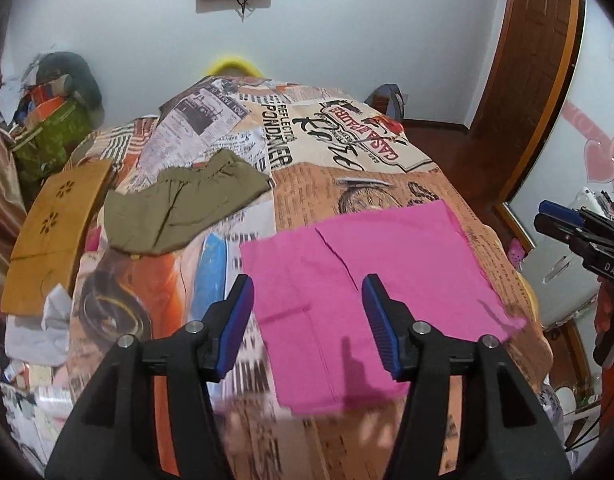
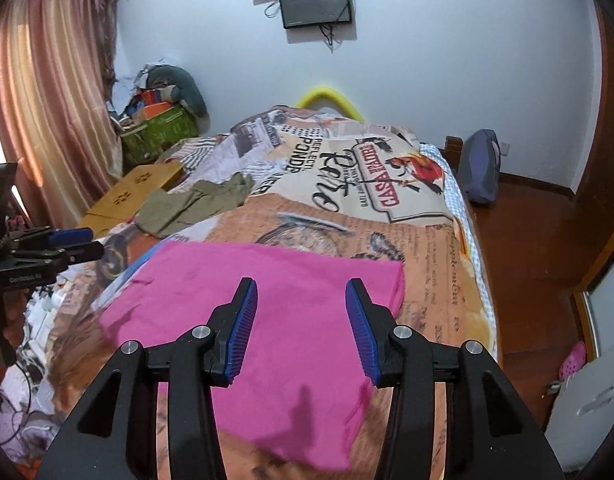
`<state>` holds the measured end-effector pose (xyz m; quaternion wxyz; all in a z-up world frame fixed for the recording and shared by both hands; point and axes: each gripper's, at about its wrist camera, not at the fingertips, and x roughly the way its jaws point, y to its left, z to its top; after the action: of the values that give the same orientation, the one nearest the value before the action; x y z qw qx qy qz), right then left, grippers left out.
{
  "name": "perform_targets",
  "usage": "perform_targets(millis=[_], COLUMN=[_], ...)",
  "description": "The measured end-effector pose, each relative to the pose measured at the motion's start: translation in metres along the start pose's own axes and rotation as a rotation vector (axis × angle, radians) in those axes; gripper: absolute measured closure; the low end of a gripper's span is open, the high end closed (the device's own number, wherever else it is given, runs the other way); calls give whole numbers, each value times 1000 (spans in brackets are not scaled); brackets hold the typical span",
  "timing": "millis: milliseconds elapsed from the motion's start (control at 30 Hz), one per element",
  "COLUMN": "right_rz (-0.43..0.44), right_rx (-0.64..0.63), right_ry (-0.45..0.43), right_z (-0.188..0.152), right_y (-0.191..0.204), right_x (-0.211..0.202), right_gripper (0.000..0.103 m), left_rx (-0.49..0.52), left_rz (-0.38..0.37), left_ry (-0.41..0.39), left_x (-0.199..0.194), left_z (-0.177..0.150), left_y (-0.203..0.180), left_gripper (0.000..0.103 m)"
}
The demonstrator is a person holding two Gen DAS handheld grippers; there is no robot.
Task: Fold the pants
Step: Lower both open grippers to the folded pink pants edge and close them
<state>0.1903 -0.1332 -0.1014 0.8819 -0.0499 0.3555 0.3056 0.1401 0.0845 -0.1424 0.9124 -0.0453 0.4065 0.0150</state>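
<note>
Pink pants point(image 1: 359, 292) lie folded into a flat, roughly square packet on the near part of a bed, resting on a printed bedspread point(image 1: 387, 168). A seam line runs across the top layer, and one corner trails toward the right edge of the bed in the left wrist view.

Writing on the bedspread reads upside down from the left wrist view: "CASA PADRE" inside a sign-shaped banner, a large script word that looks like "Reno", and block letters "REFLECT" and "PONDE" partly cut off. Smaller newsprint columns are too fine to read.

Above the packet, the left gripper point(image 1: 307, 292) points down at it with its blue-padded jaws spread apart and nothing between them. The right gripper point(image 2: 301, 296) hangs over the same cloth, jaws likewise apart and empty; neither touches the fabric. Its body carries white letters "DAS" at the right edge of the left wrist view.

Farther back on the bed lies an olive-green garment point(image 1: 183, 204), well apart from the pink one. Beside the bed stands a wooden board point(image 1: 55, 228).
</note>
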Motion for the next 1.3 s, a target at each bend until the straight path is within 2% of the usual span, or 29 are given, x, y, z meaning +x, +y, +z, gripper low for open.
perform_targets(millis=[167,367,667,767,867,967,1100,1233,1300], right_rz=[24,37,47,49,62,84,96,90,96], right_rx=[0,-14,0,5,14,25,27,3,6], right_ry=[42,88,133,155,184,181,176,170,169], right_z=[-23,-44,-60,-64,-69,-74,-77,-78,-78], right_y=[21,44,54,53,52,49,49,52,51], right_x=[1,16,51,61,71,72,71,71,70], right_gripper=[61,61,61,61,61,61,61,61,61], left_rx=[-49,-116,-172,-201,-272,-314,-343,-371,-417], left_rz=[-47,-112,-187,-181,-226,-255,-256,-251,-265], left_ry=[35,108,213,209,221,228,215,198,192], left_x=[-6,7,23,23,29,37,45,55,60], left_z=[-28,-58,-91,-92,-92,-89,-85,-79,-75], left_y=[2,3,-4,-5,-2,0,-4,-2,3], left_gripper=[42,40,40,38,32,29,22,22,22])
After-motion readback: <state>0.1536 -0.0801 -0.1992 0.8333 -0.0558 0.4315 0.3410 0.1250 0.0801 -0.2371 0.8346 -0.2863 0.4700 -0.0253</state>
